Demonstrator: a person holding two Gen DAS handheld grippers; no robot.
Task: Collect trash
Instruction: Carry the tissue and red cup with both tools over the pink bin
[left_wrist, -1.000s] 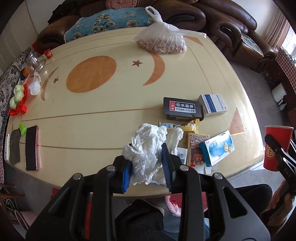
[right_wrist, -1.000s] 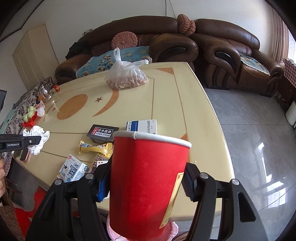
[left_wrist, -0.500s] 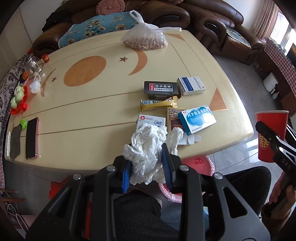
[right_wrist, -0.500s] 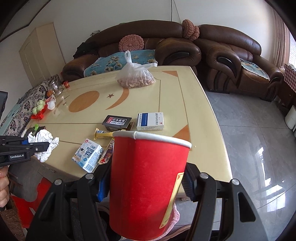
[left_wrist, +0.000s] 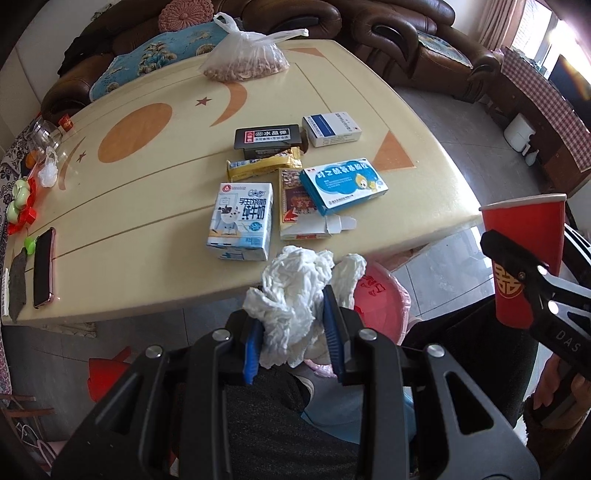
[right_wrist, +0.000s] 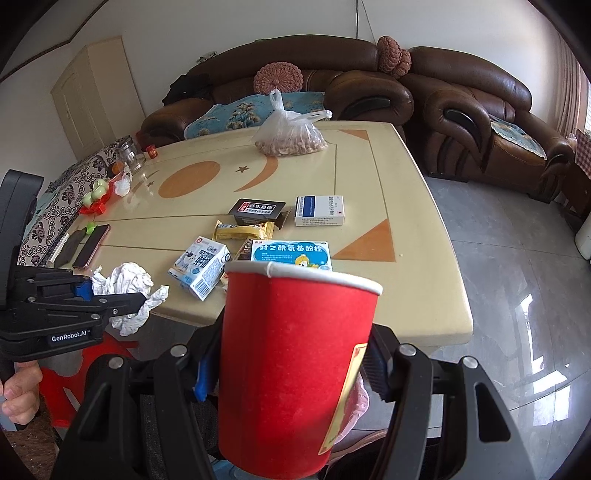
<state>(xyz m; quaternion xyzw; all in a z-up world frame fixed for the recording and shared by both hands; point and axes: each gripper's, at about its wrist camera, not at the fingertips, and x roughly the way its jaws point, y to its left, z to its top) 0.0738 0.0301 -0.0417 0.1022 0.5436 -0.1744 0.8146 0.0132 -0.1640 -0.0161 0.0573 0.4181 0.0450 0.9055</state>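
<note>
My left gripper is shut on a crumpled white tissue and holds it off the table's near edge, above a pink-lined trash bin. The tissue also shows in the right wrist view. My right gripper is shut on an upright red paper cup, held off the table to the right; the cup shows in the left wrist view. A milk carton, a yellow snack wrapper and a blue medicine box lie on the table.
The cream table also carries a black box, a white-blue box, a bag of nuts, a phone and small items at the left edge. Brown sofas stand behind. A red stool is underneath.
Both grippers have pulled back from the table toward the person. The tissue has gone from over the tabletop to beyond its near edge, above the bin. The cup stays gripped.
</note>
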